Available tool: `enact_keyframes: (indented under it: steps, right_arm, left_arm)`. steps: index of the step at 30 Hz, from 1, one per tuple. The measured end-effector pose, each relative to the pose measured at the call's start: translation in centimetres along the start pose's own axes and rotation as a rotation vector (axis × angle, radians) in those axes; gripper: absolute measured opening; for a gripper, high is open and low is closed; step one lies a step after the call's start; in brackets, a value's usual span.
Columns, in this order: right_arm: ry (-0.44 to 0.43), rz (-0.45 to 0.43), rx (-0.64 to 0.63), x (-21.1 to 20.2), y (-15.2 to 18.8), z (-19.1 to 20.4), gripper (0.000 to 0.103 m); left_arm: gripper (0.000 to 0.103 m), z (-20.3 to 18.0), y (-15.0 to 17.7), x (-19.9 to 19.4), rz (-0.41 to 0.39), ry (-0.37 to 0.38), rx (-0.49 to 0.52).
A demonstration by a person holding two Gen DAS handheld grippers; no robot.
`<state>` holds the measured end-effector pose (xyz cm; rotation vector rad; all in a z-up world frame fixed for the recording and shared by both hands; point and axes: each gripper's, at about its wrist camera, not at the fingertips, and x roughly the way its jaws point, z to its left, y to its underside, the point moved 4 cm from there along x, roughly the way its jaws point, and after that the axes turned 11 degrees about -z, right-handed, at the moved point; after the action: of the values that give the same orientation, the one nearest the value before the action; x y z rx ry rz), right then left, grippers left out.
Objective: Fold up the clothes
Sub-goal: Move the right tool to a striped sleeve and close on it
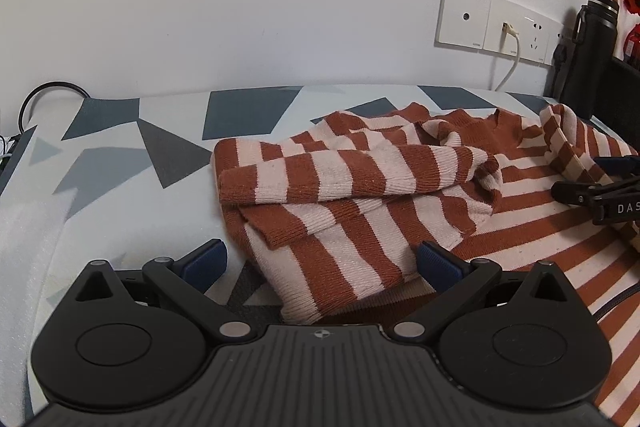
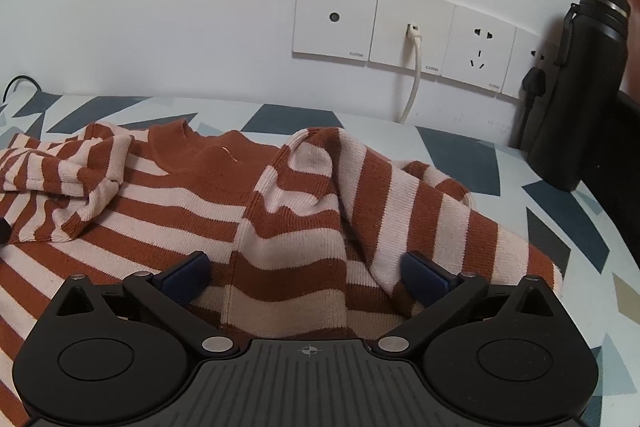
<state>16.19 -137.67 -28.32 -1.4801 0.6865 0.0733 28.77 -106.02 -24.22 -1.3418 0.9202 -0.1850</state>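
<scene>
Rust-and-cream striped sweater lies spread on the patterned cloth, collar at the far side, both sleeves already turned in over the body, so you are probably part-way through the fold. Your left gripper hovers low at the sweater's left edge, fingers spread and empty; your right gripper sits low over the right sleeve, likewise wide apart, holding nothing.
</scene>
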Motion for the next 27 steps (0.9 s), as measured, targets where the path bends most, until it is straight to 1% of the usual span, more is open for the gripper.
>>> enact_keyframes:
  steps: [27]
  right_arm:
    - [-0.005,0.002,0.002,0.08,-0.05,0.09,0.102]
  left_arm:
    - [0.103,0.05,0.11,0.05,0.004,0.009,-0.005]
